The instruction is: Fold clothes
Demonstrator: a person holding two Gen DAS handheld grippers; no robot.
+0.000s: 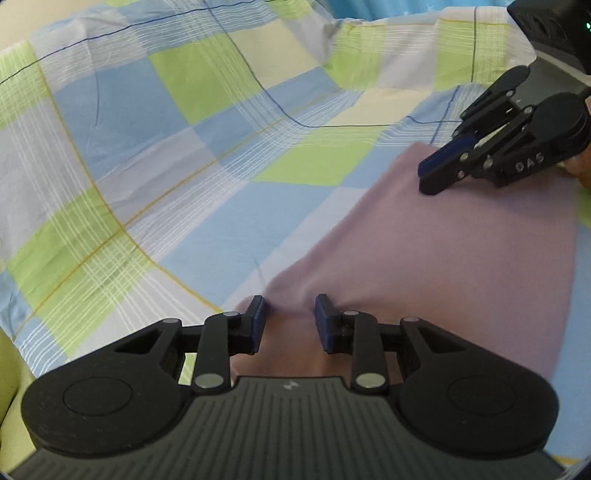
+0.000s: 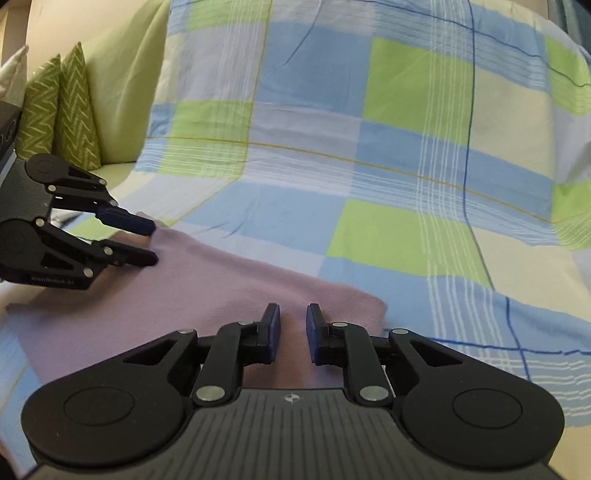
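A lilac garment (image 1: 443, 258) lies flat, folded into a rectangle, on a plaid bedsheet (image 1: 184, 147) of blue, green and cream squares. My left gripper (image 1: 290, 321) is open over the garment's near left corner, and the cloth rises in a small ridge between its blue pads. My right gripper (image 1: 428, 181) rests its tips on the far corner of the same garment. In the right wrist view that gripper (image 2: 293, 326) stands open by a narrow gap above the lilac garment (image 2: 184, 288), close to its right corner. There, the left gripper (image 2: 154, 242) is open at the cloth's left edge.
The plaid bedsheet (image 2: 369, 166) runs up over a raised back. Two green chevron cushions (image 2: 70, 110) and a plain green pillow (image 2: 122, 92) stand at the left. A blue curtain (image 1: 369, 7) shows at the top. Part of a hand (image 1: 581, 171) holds the right gripper.
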